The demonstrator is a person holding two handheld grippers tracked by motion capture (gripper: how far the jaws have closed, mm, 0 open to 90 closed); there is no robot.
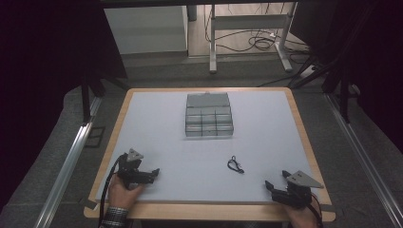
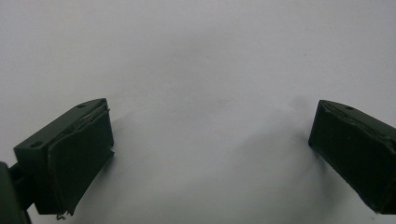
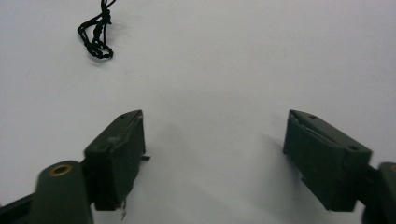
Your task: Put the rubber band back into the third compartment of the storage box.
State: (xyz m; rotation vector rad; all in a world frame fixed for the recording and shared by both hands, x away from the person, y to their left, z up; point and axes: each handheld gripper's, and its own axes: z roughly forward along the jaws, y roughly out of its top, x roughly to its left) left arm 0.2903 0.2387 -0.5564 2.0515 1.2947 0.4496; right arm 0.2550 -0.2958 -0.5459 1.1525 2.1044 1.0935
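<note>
Right gripper view puts the black cord [image 3: 96, 33] ahead-left of my released right hand-held gripper [image 3: 212, 140]; I judge I'm approaching, needing a forward reach next.

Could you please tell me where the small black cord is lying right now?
In the high view, the small black tangled cord lies on the white mat, right of centre, between the clear compartment box and the right gripper.

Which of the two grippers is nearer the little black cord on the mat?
The right gripper: the black cord lies just ahead and to its left, also seen in its own view. The left gripper sits farther off.
</note>
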